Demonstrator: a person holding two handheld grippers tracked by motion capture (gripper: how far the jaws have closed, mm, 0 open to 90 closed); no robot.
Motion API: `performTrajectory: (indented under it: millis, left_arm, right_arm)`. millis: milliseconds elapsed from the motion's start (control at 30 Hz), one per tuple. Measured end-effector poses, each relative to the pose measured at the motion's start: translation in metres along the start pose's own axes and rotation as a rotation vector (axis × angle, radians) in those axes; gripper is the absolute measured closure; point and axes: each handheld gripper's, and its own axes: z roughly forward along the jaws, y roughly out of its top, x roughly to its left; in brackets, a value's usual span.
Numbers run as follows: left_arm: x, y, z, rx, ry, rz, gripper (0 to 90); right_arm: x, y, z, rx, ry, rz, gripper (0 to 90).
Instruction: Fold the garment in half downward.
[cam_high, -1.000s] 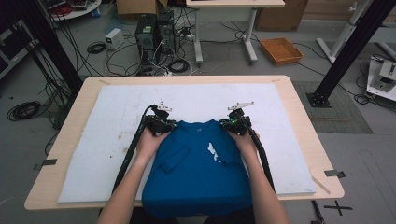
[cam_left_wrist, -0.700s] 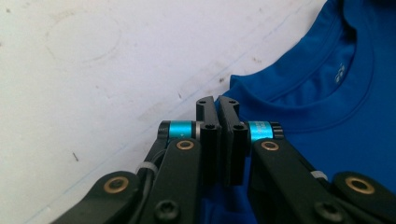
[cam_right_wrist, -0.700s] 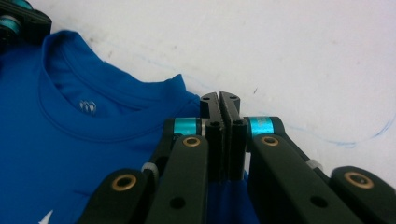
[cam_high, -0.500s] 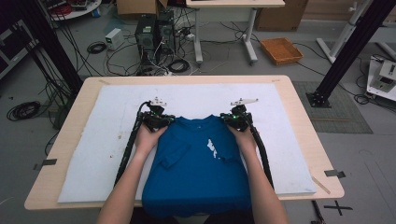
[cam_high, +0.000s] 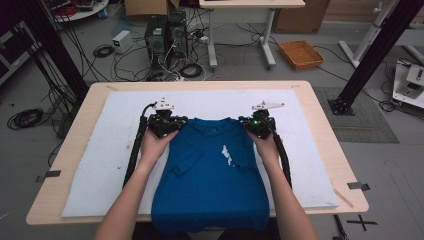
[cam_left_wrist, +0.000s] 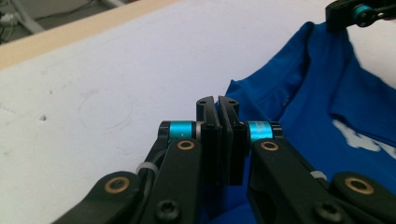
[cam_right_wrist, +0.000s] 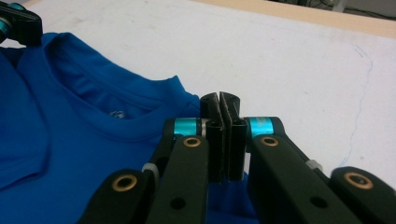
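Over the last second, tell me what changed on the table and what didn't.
Both grippers slid away from the person, dragging the blue T-shirt further onto the white mat. The left gripper closed the last bit onto the left shoulder; the right gripper stayed clamped on the right one. The shirt's upper part now looks stretched flatter. The left sleeve stays folded over the chest, the hem stays over the near table edge.

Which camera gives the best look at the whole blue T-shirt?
The high view: the blue T-shirt lies there collar to hem on the white mat. The left gripper view gets just one shoulder and some white print; the right gripper view gets mostly the collar.
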Motion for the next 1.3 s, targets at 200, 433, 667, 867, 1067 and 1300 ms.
performTrajectory:
  millis: [200,433,667,867,1067,1300]
  left_arm:
    - [-0.018,-0.001,-0.025,-0.019,-0.016,0.062,87.5]
    - [-0.042,-0.011,-0.049,-0.034,-0.042,0.111,87.5]
    - [-0.065,-0.028,-0.069,-0.021,-0.072,0.158,87.5]
    - [-0.084,-0.047,-0.082,-0.012,-0.12,0.185,87.5]
    - [-0.108,-0.07,-0.093,0.014,-0.141,0.24,87.4]
    - [-0.125,-0.093,-0.1,0.049,-0.171,0.279,87.4]
  right_arm:
    - [0.021,-0.009,-0.031,-0.027,0.033,-0.033,89.5]
    - [0.044,-0.028,-0.06,-0.054,0.036,-0.052,89.6]
    - [0.061,-0.045,-0.084,-0.096,0.057,-0.078,89.6]
    - [0.077,-0.065,-0.106,-0.112,0.062,-0.116,89.6]
    - [0.091,-0.088,-0.12,-0.091,0.074,-0.147,89.6]
    - [0.102,-0.115,-0.13,-0.041,0.072,-0.189,89.5]
